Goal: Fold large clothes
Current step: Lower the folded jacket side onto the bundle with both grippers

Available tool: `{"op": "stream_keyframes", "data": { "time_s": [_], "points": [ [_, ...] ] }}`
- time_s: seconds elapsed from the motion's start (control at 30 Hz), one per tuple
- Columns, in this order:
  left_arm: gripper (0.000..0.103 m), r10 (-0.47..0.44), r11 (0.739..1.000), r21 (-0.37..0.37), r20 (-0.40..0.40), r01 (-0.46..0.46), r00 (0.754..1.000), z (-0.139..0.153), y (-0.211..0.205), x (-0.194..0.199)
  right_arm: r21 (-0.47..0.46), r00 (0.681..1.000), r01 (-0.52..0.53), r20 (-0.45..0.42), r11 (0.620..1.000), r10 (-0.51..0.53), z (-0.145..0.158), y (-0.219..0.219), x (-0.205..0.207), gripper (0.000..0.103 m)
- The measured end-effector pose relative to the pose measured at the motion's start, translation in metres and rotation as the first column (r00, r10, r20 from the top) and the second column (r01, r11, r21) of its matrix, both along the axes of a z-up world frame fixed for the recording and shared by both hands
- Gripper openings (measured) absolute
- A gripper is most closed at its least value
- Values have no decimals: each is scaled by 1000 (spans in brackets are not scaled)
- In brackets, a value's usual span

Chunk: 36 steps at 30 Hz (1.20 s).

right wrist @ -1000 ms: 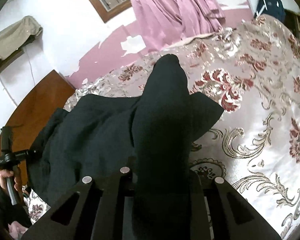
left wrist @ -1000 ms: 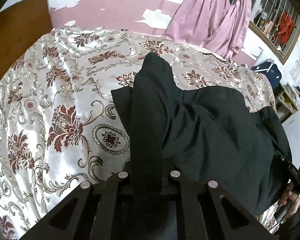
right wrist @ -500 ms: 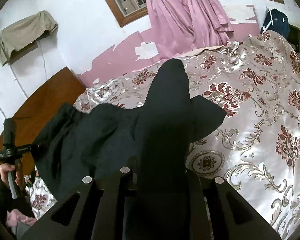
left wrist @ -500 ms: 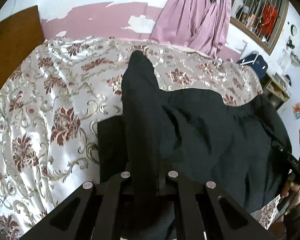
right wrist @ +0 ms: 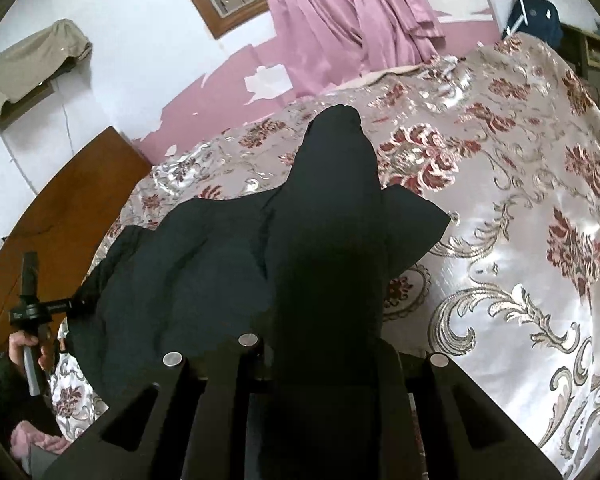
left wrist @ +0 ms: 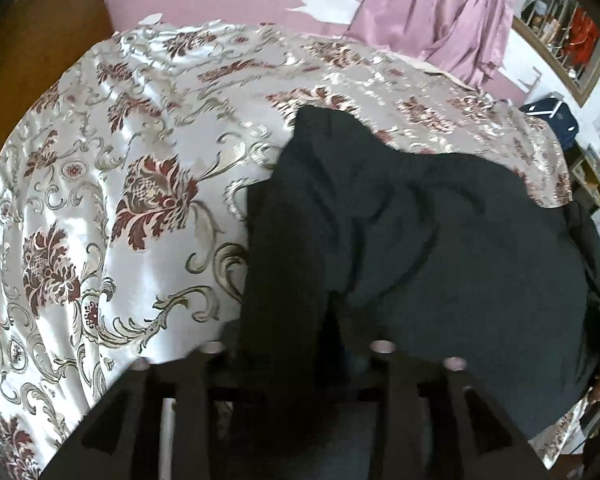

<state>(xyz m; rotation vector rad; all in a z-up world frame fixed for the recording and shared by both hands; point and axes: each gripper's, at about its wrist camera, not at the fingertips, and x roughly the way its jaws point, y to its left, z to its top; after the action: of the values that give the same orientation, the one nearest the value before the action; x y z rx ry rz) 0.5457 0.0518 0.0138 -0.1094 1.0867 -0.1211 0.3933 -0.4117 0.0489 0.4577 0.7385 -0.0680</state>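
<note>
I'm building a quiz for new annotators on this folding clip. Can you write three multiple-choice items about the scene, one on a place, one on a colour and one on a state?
1. Where does the dark garment lie?
A. On the floral bedspread
B. On a wooden floor
C. Over a chair back

2. What colour is the curtain by the window?
A. Green
B. Pink
C. Yellow

3. How does the right gripper stand with the garment?
A. Open, away from the cloth
B. Shut on a fold of it
C. Shut on the bedspread

Key:
1 A, the black cloth is spread over the patterned cover in both wrist views.
2 B, pink fabric hangs beside the barred window.
3 B, a ridge of dark cloth runs up from between its close-set fingers. The left gripper differs: its jaws have just been opening, with cloth between them.
</note>
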Motion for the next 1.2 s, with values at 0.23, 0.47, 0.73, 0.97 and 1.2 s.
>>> {"op": "stream_keyframes", "data": {
  "time_s": [0.23, 0.47, 0.73, 0.97, 1.2],
  "points": [
    [81, 21, 998, -62, -17, -22, 1000, -31, 10, 13, -2, 1000, 2, -29, 1000, -2, -26, -9, 6, 21],
    [49, 7, 902, -426, -148, -70, 989, -67, 32, 18, 23, 999, 17, -47, 1000, -16, -48, -16, 6, 28],
    [14, -16, 900, -436, -42, -4, 999, -33, 22, -4, 43, 999, 9, -42, 999, -8, -47, -16, 5, 20],
    [13, -44, 903, -426, 24, 50, 999, 8, 16, -32, 0, 1000, -1, 10, 1000, 1, -19, -3, -10, 15],
    [13, -44, 903, -426, 14, 46, 999, 10, 32, -67, -50, 999, -49, 21, 998, 50, 5, 13, -35, 14]
  ]
}}
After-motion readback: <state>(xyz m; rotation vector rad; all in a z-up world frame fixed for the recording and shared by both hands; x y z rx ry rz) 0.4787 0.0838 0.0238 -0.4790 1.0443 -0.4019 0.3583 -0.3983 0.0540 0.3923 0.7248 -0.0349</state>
